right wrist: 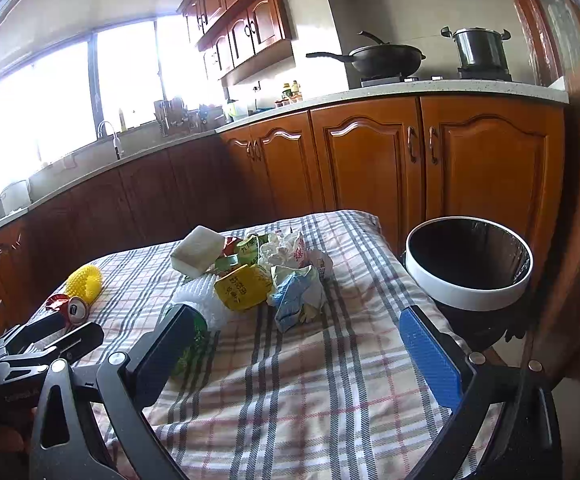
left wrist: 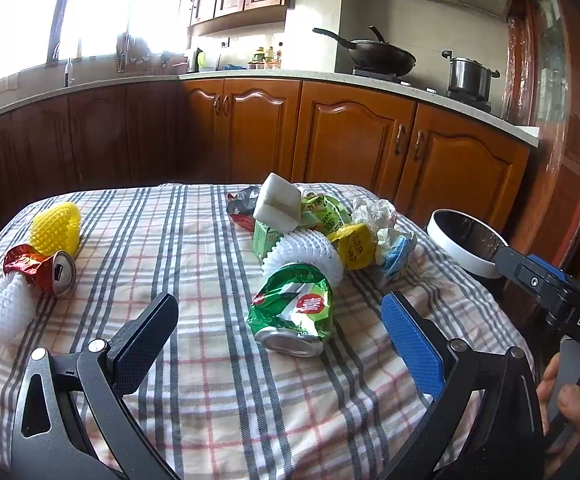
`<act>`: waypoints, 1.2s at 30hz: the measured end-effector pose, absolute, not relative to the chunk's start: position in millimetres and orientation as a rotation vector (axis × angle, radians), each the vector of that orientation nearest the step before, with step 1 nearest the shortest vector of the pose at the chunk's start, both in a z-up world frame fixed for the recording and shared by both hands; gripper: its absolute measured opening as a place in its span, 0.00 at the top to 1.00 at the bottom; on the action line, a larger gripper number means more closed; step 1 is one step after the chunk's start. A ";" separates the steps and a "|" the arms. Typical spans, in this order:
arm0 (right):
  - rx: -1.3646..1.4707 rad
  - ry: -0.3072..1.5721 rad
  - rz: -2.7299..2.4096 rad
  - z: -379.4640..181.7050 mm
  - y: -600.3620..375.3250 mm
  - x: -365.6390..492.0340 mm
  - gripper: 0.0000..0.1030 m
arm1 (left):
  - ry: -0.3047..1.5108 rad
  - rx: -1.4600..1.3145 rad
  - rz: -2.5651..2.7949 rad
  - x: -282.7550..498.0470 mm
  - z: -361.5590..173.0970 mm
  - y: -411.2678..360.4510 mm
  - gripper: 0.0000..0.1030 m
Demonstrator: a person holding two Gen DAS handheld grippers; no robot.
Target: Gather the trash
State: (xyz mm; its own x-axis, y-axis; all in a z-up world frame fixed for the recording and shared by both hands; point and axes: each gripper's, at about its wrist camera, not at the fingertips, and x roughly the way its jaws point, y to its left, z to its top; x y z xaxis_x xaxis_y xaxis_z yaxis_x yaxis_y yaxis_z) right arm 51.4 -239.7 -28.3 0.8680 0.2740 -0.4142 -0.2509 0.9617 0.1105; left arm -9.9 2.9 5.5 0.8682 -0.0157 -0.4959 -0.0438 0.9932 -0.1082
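1. From the left wrist we see the crushed green can point(left wrist: 294, 308) whole on the table point(left wrist: 209, 400), between the spread fingers of the left gripper point(left wrist: 279, 334), untouched.
2. From the right wrist that can is mostly hidden; instead we see the bin point(right wrist: 468, 266) whole, beside the table's right edge.
3. The right gripper point(right wrist: 304, 354) is spread wide and holds nothing, with the trash pile point(right wrist: 273, 276) ahead of it.

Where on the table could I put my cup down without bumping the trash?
Bare cloth lies near the grippers, and between the red can and green can. The far right is crowded: foam block, cartons, crumpled paper.
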 end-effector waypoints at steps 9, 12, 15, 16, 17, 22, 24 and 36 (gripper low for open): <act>0.052 0.439 0.290 -28.9 -236.2 50.3 0.00 | 0.518 -0.117 0.019 -12.0 3.4 1.4 0.00; 0.056 0.437 0.291 -28.2 -237.0 50.1 0.00 | 0.517 -0.118 0.019 -12.4 3.2 0.9 0.00; 0.057 0.437 0.294 -28.3 -236.2 49.9 0.00 | 0.519 -0.119 0.020 -12.0 3.2 1.4 0.00; 0.057 0.437 0.295 -28.3 -236.0 49.7 0.00 | 0.520 -0.120 0.019 -11.8 3.2 1.7 0.00; 0.058 0.437 0.297 -28.4 -235.7 49.5 0.00 | 0.522 -0.121 0.020 -11.6 3.1 1.9 0.00; 0.060 0.438 0.302 -28.4 -234.3 50.3 0.00 | 0.524 -0.116 0.020 -12.2 3.5 0.1 0.00; 0.060 0.437 0.304 -28.4 -234.1 50.1 0.00 | 0.526 -0.115 0.019 -11.3 3.6 -0.4 0.00; 0.071 0.443 0.305 -28.3 -236.6 53.1 0.00 | 0.532 -0.115 0.017 -8.9 3.3 -2.3 0.00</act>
